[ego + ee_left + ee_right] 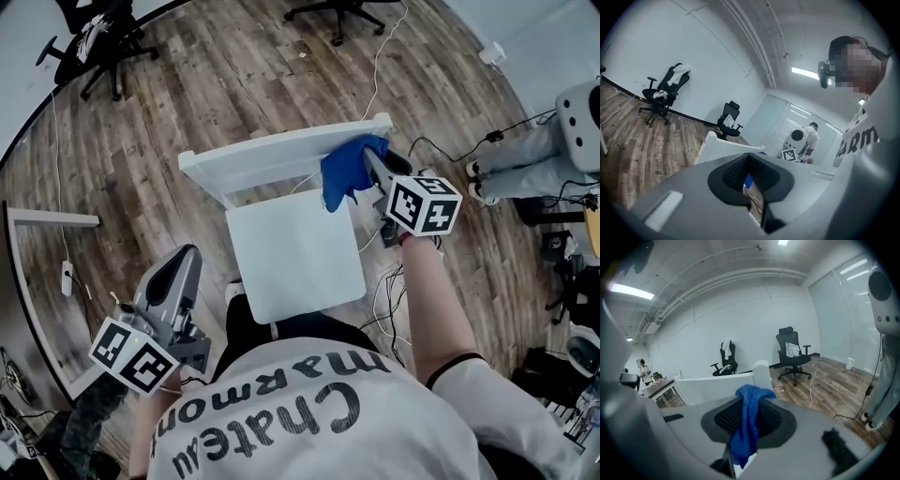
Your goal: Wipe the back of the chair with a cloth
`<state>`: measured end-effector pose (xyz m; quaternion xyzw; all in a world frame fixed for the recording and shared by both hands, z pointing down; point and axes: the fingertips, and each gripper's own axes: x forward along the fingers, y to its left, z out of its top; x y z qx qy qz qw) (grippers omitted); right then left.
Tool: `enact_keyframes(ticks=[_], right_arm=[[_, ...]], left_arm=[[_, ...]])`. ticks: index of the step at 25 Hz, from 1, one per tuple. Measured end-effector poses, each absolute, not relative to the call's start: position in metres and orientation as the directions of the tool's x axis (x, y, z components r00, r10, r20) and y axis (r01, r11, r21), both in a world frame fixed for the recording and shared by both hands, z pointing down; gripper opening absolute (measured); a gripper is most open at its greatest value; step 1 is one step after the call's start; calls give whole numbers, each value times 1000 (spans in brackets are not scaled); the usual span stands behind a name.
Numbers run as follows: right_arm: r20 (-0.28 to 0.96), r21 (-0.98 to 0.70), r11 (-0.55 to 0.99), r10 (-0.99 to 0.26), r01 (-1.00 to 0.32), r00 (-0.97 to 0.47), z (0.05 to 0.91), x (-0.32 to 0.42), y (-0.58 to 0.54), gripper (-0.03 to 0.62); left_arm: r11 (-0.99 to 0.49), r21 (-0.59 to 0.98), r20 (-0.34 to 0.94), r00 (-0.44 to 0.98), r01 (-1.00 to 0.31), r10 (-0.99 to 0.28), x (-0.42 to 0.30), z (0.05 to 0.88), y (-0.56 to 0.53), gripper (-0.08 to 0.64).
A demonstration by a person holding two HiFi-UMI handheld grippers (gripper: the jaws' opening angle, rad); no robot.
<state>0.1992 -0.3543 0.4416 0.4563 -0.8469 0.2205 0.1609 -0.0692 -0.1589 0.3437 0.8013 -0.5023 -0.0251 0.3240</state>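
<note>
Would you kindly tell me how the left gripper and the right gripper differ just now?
The right gripper has its jaws shut on the blue cloth; the left gripper has its jaws nearly together on nothing. The right gripper is at one end of the white chair's back; the left gripper is held low and back, clear of the chair. Both are grey.

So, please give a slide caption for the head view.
The right hand-held gripper holds a blue cloth at the white chair's backrest.
</note>
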Motion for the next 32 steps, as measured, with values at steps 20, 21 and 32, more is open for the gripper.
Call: enact_keyframes(ticks=[20, 21, 32], right_arm=[[565, -260, 445, -650, -857, -509, 480, 91, -305, 87], [573, -273, 474, -619, -837, -538, 485, 69, -296, 86], [609, -277, 740, -357, -613, -708, 503, -88, -237, 87]], left_arm=[[-188, 600, 269, 418, -778, -868, -179, 362, -120, 8], [-184, 605, 273, 419, -775, -866, -184, 365, -117, 8], [-72, 663, 310, 361, -745, -880, -230, 395, -77, 8]])
